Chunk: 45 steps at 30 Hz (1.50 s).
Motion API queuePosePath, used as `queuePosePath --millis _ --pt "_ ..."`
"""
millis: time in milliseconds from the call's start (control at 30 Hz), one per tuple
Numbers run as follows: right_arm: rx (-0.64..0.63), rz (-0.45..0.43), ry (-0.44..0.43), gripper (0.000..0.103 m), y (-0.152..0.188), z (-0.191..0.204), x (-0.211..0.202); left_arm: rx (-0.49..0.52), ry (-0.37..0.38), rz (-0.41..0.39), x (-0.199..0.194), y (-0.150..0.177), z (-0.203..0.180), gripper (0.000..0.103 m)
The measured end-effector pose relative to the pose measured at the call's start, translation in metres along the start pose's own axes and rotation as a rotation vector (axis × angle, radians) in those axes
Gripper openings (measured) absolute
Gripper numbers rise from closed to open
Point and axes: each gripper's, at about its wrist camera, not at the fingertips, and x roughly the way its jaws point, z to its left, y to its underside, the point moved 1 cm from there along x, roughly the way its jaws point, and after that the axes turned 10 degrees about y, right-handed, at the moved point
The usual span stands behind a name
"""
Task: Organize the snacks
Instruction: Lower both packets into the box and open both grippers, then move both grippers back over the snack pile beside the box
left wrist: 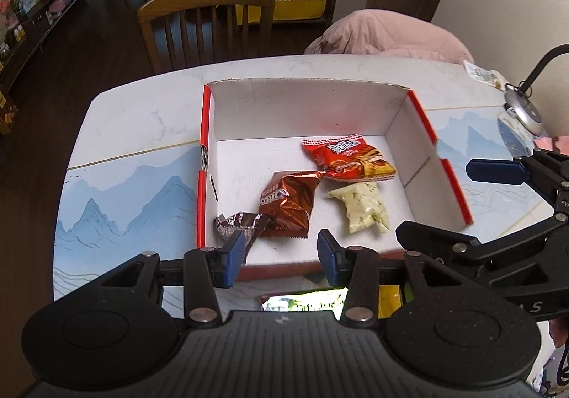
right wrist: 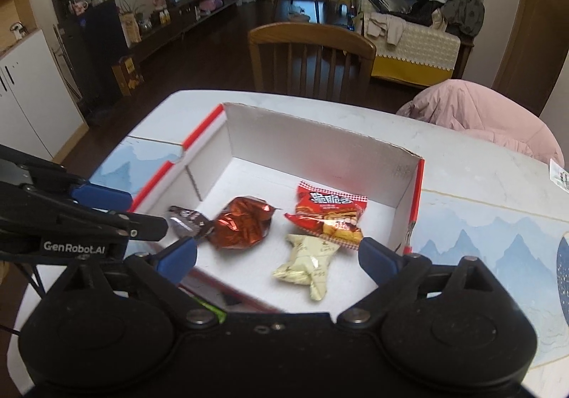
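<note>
- The left gripper (left wrist: 281, 257) hangs over the near wall of the cardboard box (left wrist: 398, 110), its fingers (left wrist: 233, 256) partly apart with nothing between them; the right gripper (right wrist: 277, 259) stands wide apart, also empty
- Four snacks lie on the box floor: a dark chocolate wrapper (left wrist: 238, 225) at the near left corner, a brown Oreo packet (left wrist: 288, 204) touching it, a red chip packet (left wrist: 350, 156) further back, and a cream packet (left wrist: 362, 208) just beside it
- More packets wait on the surface (left wrist: 142, 120) under the left gripper (a green one (left wrist: 306, 302) and a yellow one (left wrist: 389, 300), mostly hidden), so I judge the job unfinished
- Risk: both grippers crowd the same near edge, so reaching down together could knock them against each other or shove the light box
- Risk: the foil packets are slick and puffy; a pinch on a crimped end may slip
- Risk: the dark wrapper sits right by the left wall and could get dragged out on a careless pass
- The Oreo packet's long axis runs from near to far, slanting right; the red chip packet lies crosswise, and the cream packet runs near to far
</note>
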Motion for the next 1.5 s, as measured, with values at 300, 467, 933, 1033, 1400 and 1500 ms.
queuePosePath --millis 300,467,933,1033,1400,1500 --pt "0.036 -0.036 -0.017 0.101 0.022 0.01 -0.039 0.013 0.046 -0.065 -0.038 0.029 -0.004 0.067" --pt "0.041 -0.045 -0.047 0.102 0.039 0.018 -0.054 0.027 0.063 -0.086 -0.053 0.045 -0.005 0.068" --pt "0.057 -0.03 -0.086 0.103 0.101 0.038 -0.064 0.015 0.071 -0.139 -0.064 0.108 0.013 0.081" --pt "0.072 -0.003 -0.074 0.103 0.116 0.04 -0.056 0.007 0.078 -0.106 -0.054 0.119 0.02 0.081" --pt "0.051 0.114 -0.05 0.101 0.163 0.057 -0.018 0.126 0.013 0.074 0.0 0.147 0.029 0.081" --pt "0.016 0.166 -0.022 0.099 0.172 0.062 -0.005 0.151 0.007 0.125 0.015 0.153 0.031 0.081"
